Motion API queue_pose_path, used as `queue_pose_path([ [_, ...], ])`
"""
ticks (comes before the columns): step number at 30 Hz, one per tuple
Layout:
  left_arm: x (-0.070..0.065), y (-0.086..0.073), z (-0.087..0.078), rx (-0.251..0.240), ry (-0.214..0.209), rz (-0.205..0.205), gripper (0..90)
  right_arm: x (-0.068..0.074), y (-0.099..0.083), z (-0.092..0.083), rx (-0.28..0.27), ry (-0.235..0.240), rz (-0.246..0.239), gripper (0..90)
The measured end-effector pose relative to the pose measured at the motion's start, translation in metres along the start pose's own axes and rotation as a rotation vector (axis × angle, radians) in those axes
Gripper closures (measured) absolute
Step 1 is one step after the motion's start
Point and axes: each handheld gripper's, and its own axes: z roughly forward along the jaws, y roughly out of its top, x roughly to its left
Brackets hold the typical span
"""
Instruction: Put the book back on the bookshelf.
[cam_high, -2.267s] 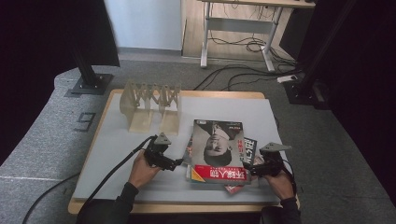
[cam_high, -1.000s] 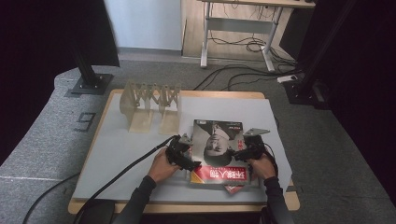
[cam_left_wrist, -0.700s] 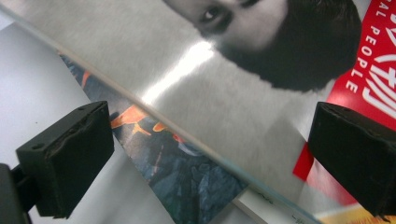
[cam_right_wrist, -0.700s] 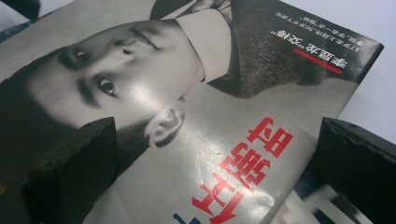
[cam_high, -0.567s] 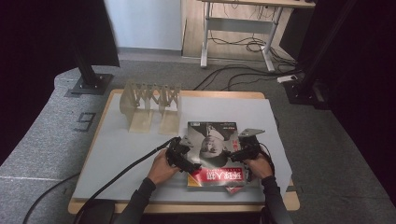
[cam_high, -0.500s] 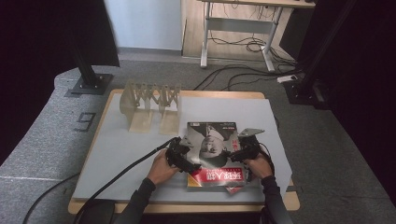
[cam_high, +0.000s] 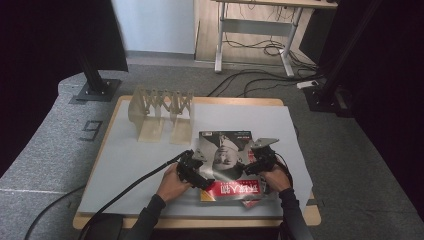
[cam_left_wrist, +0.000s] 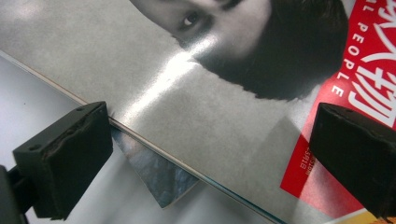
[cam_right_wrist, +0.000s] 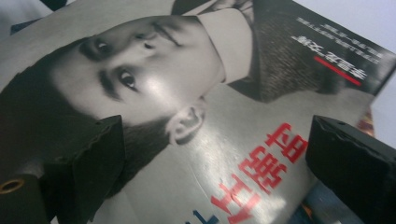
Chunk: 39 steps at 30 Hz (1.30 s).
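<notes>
The magazine (cam_high: 227, 167) lies near the table's (cam_high: 125, 160) front edge, between both hands. To lift it cleanly, slide each lower jaw under an edge before squeezing. The left gripper (cam_high: 192, 169) and right gripper (cam_high: 257, 162) both gape wide over the cover, gripping nothing.

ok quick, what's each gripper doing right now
Left gripper: open, jaws wide over the magazine's edge, holding nothing.
Right gripper: open over the magazine cover, holding nothing.
</notes>
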Motion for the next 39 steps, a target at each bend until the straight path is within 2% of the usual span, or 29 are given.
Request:
queue_pose_path([
  [2, 0.002, 0.0, 0.0, -0.005, -0.005, -0.003, 0.0, -0.001, -0.004, -0.003, -0.01, -0.014, 0.031, 1.2],
  [5, 0.008, 0.001, 0.0, -0.023, 0.013, -0.006, 0.3, -0.002, -0.015, -0.011, -0.019, -0.024, 0.092, 0.0],
  [9, 0.014, 0.003, -0.001, -0.052, 0.019, -0.018, 1.5, 0.003, -0.025, -0.02, -0.013, -0.029, 0.1, 0.0],
  [15, 0.019, 0.004, 0.001, -0.081, 0.029, -0.022, 3.0, 0.017, -0.04, -0.036, -0.013, -0.039, 0.103, 0.0],
  [18, 0.021, 0.005, 0.001, -0.091, 0.031, -0.037, 3.4, 0.026, -0.047, -0.044, -0.013, -0.034, 0.091, 0.0],
  [23, 0.026, 0.006, 0.002, -0.087, 0.046, -0.05, 3.7, 0.037, -0.056, -0.054, -0.013, -0.025, 0.079, 0.0],
  [39, 0.038, 0.01, 0.004, -0.077, 0.102, -0.073, 3.5, 0.054, -0.073, -0.071, -0.018, -0.013, 0.048, 0.0],
])
